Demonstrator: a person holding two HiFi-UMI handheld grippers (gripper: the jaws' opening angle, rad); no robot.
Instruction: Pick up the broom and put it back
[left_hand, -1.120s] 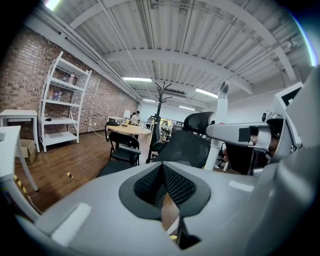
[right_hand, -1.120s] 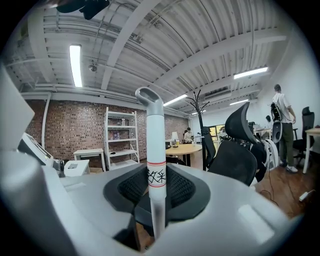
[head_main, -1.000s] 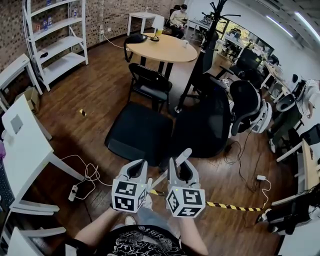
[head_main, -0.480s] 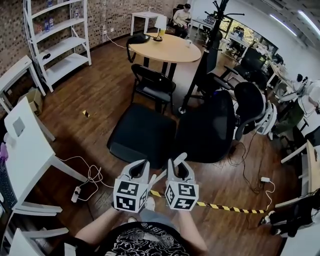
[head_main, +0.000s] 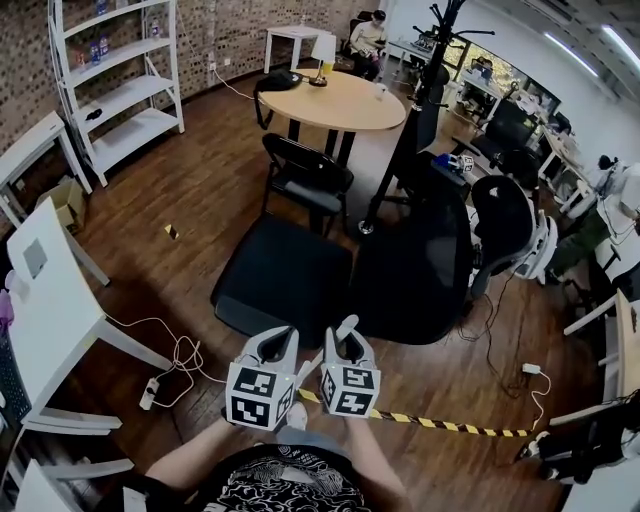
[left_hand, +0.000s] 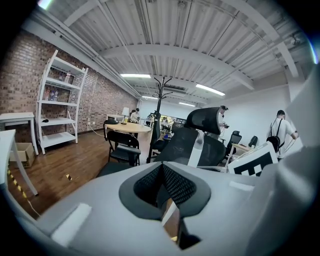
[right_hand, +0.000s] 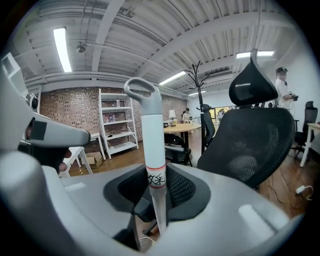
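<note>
Lowered since a second ago, the broom (right_hand: 152, 145) is clamped by the right gripper (head_main: 346, 338), the left gripper (head_main: 277, 342) closed empty.

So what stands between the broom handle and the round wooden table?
In the head view, a black office chair's seat, then a black folding chair, stand between the broom handle and the round wooden table.

White label (right_hand: 155, 179) on broom handle (right_hand: 151, 130), black characters between red lines, perhaps Chinese, unreadable
</note>
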